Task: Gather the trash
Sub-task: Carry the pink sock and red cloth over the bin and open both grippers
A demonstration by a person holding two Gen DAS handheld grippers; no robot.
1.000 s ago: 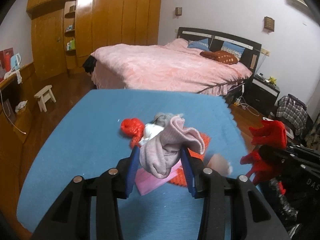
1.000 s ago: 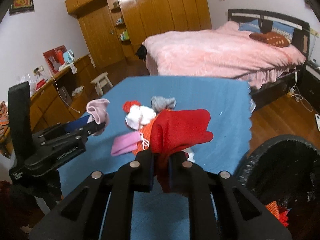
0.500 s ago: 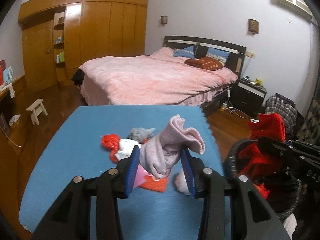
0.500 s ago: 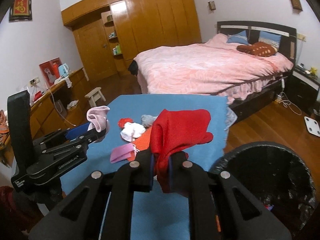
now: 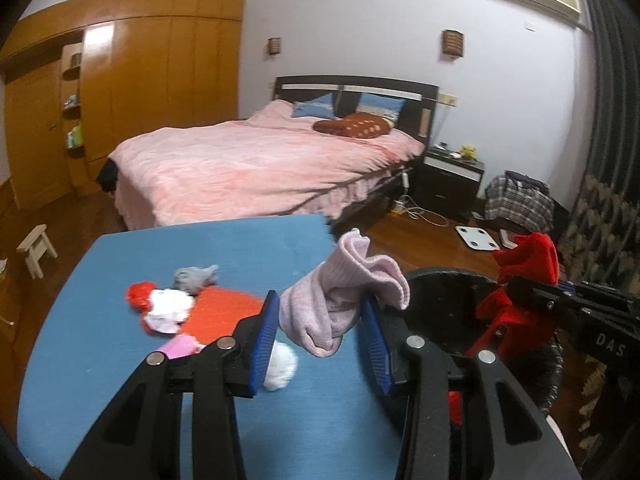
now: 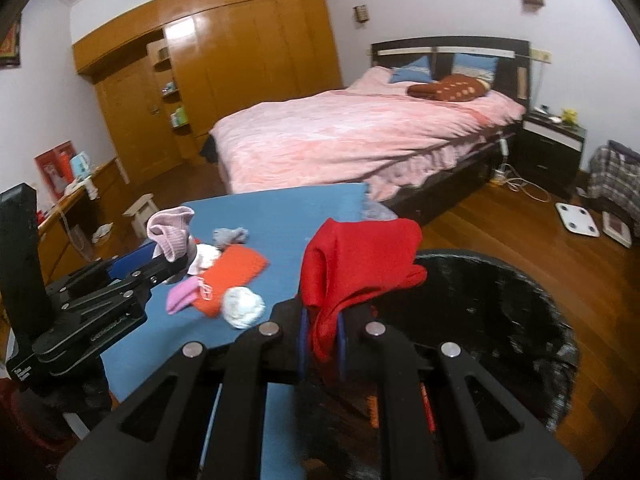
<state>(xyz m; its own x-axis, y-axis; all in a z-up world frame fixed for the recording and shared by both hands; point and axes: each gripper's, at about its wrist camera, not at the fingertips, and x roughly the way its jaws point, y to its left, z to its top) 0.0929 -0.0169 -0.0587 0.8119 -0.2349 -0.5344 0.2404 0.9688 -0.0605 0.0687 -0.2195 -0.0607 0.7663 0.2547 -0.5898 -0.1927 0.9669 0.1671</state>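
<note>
Trash bound for a black-lined round bin [image 6: 500, 320] rides in both tools: the left gripper [image 5: 320, 336] pinches a pale pink knitted sock [image 5: 340, 304] over the blue tablecloth's [image 5: 120, 360] edge, while the right gripper [image 6: 322, 344], pressed nearly together, clamps a red knitted cloth [image 6: 360, 264] at the bin's rim. Carrying is the step in hand; next, each should hang over the opening, then release.

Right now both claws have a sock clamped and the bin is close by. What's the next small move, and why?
Probably ease the right claw a little further over the black bin, then open it. Its red sock already hangs at the bin's near rim, closer than the left claw with the pink sock, which is still over the blue table.
</note>
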